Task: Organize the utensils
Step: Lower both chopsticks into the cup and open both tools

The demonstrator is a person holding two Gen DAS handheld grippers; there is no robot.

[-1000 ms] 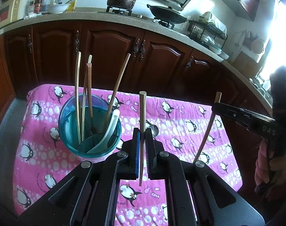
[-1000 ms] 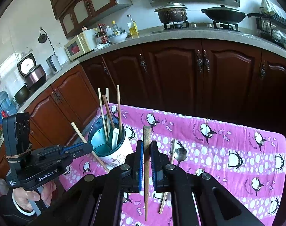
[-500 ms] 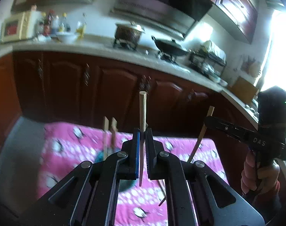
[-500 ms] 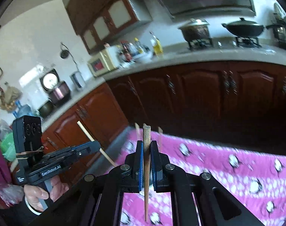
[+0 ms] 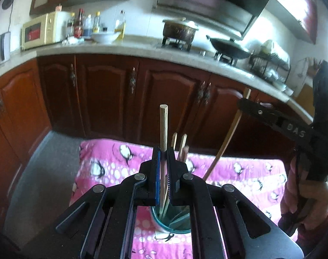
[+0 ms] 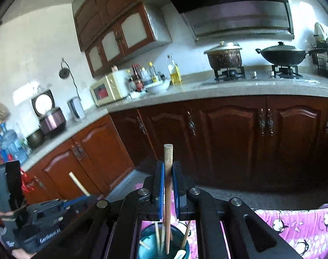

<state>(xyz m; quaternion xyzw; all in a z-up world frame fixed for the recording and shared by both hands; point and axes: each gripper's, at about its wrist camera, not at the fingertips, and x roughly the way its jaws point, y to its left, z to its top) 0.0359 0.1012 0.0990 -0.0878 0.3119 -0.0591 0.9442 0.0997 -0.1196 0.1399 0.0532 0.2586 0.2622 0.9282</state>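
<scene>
Right now both tongs are clamping one chopstick each, upright, over the teal cup. Left tongs (image 5: pixel 163 172) are gripping a pale wooden chopstick (image 5: pixel 163 129) between the blue pad and the black one, its top poking up well above the fingers and its lower end reaching down toward the teal cup (image 5: pixel 174 220), which is sitting right under the tongs on the pink penguin cloth (image 5: pixel 103 161) covering the desk. Whether the tip is already inside the cup or just above the rim is hard to tell, since the frame is blurry there. More chopsticks (image 5: pixel 181 146) are standing in the cup, their tops showing just right of the fingers.

Right tongs (image 6: pixel 168 192) are pinching a darker brown chopstick (image 6: pixel 168 161) between two blue pads, held vertical, with its lower end hanging down into the mouth of the teal cup (image 6: pixel 146 241). Inside that cup several light chopsticks (image 6: pixel 157 233) are leaning, plus a white spoon (image 6: pixel 180 254) at the bottom edge (only its end is showing).

Each camera is catching the other tool: the right tongs (image 5: pixel 250 108) are appearing at the right of the left view with their chopstick (image 5: pixel 226 144) slanting down, and the left tongs (image 6: pixel 77 200) are sitting low left in the right view.

Behind, dark wood cabinets (image 6: pixel 228 133) are running under a counter (image 6: pixel 207 88).
</scene>
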